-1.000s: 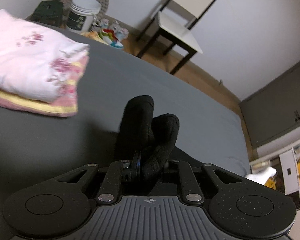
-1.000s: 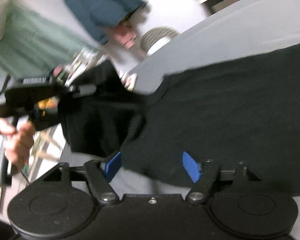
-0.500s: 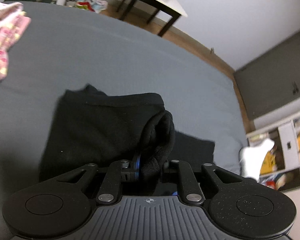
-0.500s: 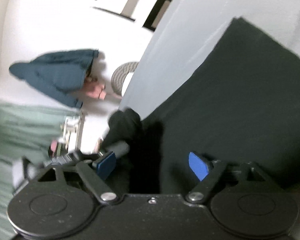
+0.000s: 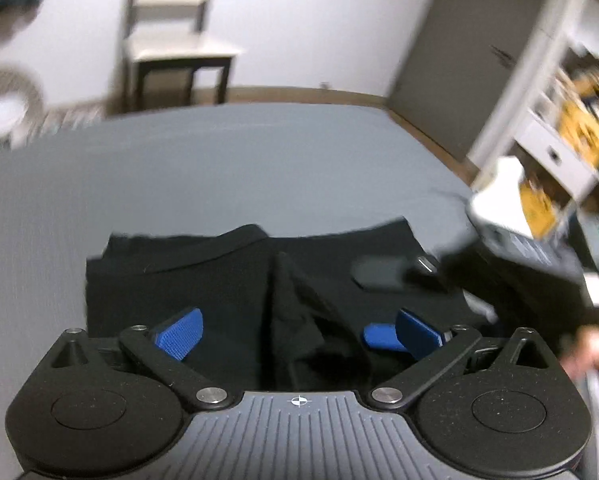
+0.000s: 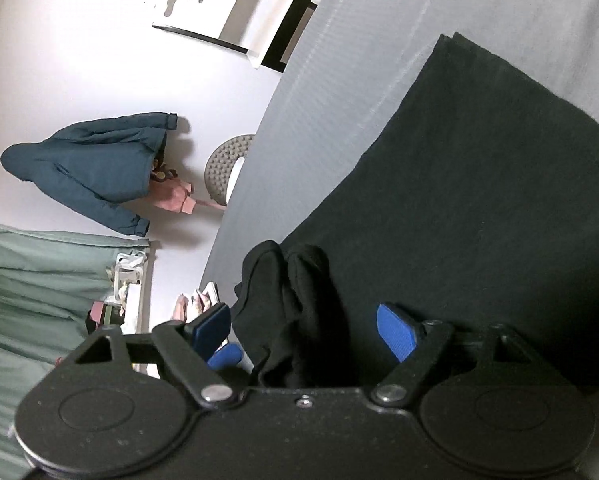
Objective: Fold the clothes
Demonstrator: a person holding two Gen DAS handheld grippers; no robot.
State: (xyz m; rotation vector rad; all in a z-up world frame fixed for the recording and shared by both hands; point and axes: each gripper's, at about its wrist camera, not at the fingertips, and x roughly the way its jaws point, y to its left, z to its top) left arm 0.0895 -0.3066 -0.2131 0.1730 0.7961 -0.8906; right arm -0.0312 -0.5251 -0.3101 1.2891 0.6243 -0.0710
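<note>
Soft, even indoor light filled both fisheye views, with no glare. The left wrist view was smeared by motion blur, worst at the shelves (image 5: pixel 559 148) on the right and the chair (image 5: pixel 179 56) at the far wall. The right wrist view was sharper; a hanging jacket (image 6: pixel 87 168) cast a faint shadow on the white wall. Straight lines bowed at the edges, corners vignetted black.

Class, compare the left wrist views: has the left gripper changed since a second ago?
Yes. The left gripper has opened and let go of the black garment, which now lies on the grey bed; the chair has shifted left in view.
</note>
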